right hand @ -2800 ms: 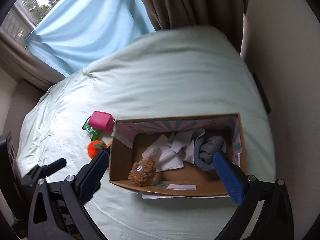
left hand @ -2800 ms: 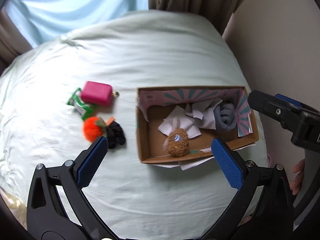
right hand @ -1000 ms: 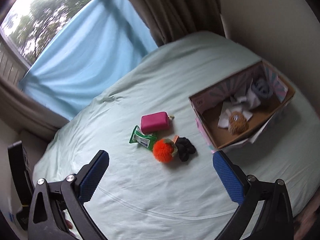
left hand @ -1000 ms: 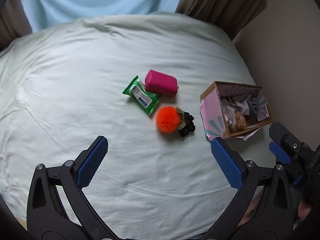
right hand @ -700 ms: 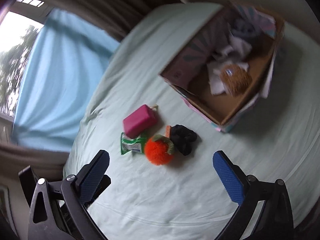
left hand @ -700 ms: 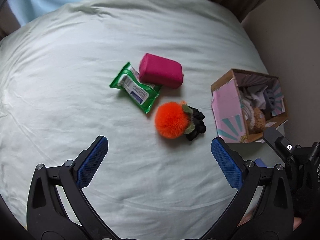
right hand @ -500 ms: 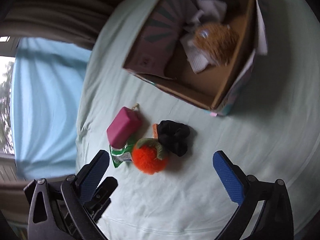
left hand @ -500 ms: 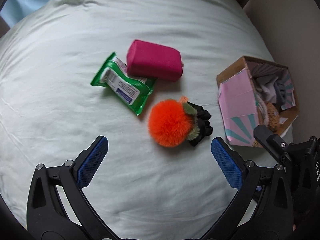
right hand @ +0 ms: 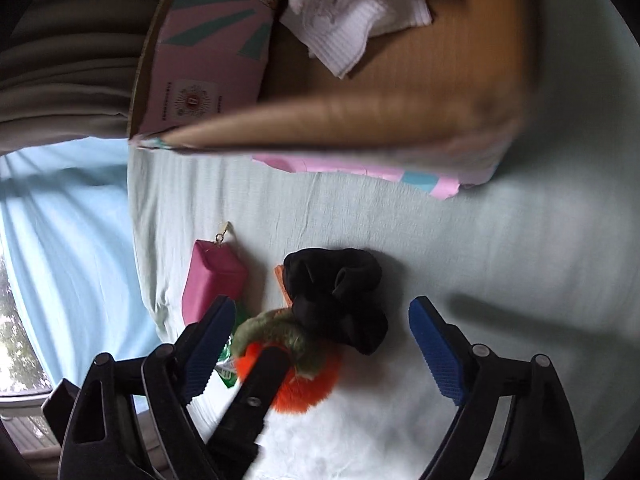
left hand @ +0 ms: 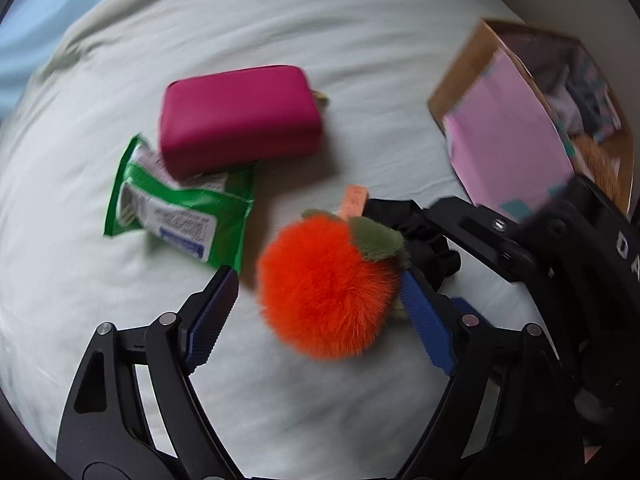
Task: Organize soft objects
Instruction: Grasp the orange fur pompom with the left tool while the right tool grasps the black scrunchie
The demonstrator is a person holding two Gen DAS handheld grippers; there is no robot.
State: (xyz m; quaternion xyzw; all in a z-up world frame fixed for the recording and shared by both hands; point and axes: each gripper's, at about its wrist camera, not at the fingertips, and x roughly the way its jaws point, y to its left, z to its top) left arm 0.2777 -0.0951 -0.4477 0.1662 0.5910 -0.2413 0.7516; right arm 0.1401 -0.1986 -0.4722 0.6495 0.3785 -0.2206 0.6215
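Note:
A fluffy orange plush fruit [left hand: 326, 286] with a green leaf lies on the pale bed sheet, between the open jaws of my left gripper [left hand: 320, 312]. A black scrunchie [right hand: 334, 294] lies right beside it, between the open jaws of my right gripper [right hand: 320, 340]. The plush also shows in the right wrist view [right hand: 300, 384], partly behind a left gripper finger. A magenta pouch [left hand: 236, 120] rests on a green wipes packet [left hand: 180, 208]. The open cardboard box [left hand: 520, 136] holds white cloths [right hand: 352, 12].
The right gripper's black body [left hand: 540, 240] crosses in front of the box in the left wrist view. Blue curtains [right hand: 60, 220] and brown drapes [right hand: 60, 60] hang beyond the bed's edge. The bed sheet [left hand: 320, 20] spreads around the objects.
Both grippers have come down close to the objects. The left now brackets the orange plush and the right brackets the black scrunchie. The box has shifted to the edge of both views.

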